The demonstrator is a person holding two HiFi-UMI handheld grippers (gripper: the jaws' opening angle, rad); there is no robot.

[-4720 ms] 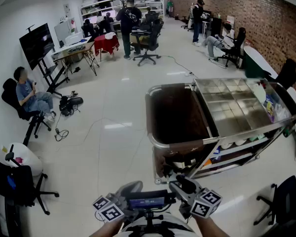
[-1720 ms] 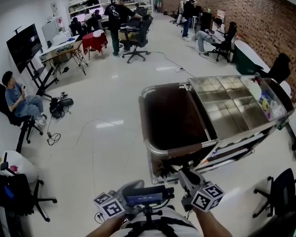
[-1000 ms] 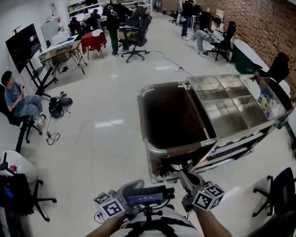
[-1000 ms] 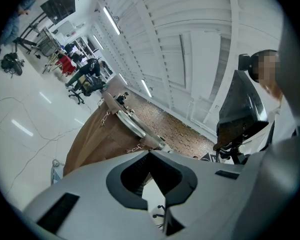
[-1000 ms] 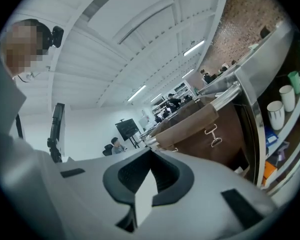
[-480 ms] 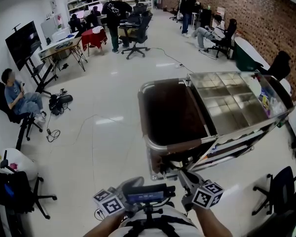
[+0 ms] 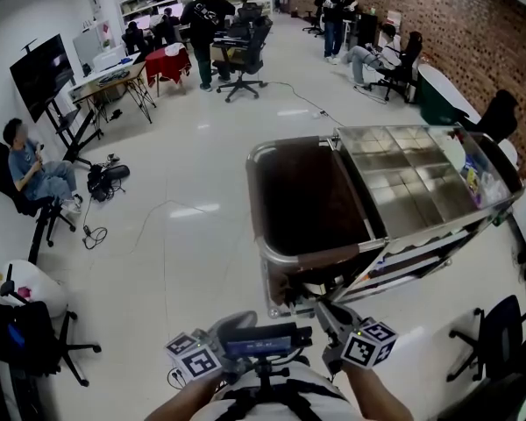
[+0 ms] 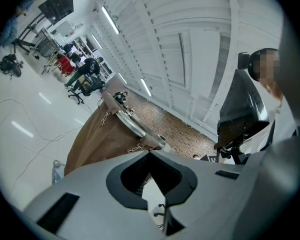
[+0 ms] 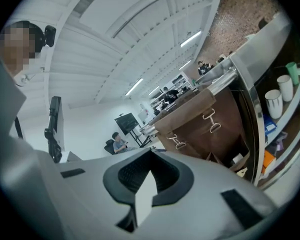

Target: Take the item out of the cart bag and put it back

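The cart's brown bag (image 7: 307, 202) hangs open in a steel frame at the cart's near end, and I make out no item in its dark inside. Both grippers sit low in the head view, short of the bag. My left gripper (image 7: 237, 327) points level and is shut on nothing. In the left gripper view the left gripper (image 8: 150, 155) has the brown bag (image 8: 92, 141) beyond it. My right gripper (image 7: 323, 310) is shut too and empty. In the right gripper view the right gripper (image 9: 150, 155) faces the brown bag (image 9: 205, 129), which hangs by metal clips.
The cart's steel top tray (image 7: 412, 182) runs to the right, with cups (image 9: 277, 103) on a lower shelf. A seated person (image 7: 35, 169) and a floor cable (image 7: 158, 226) lie to the left. Office chairs stand at the lower left (image 7: 35, 340) and lower right (image 7: 500, 349).
Both grippers stay low in front of the cart with jaws unchanged. The standing person at the far desks has shifted a little.
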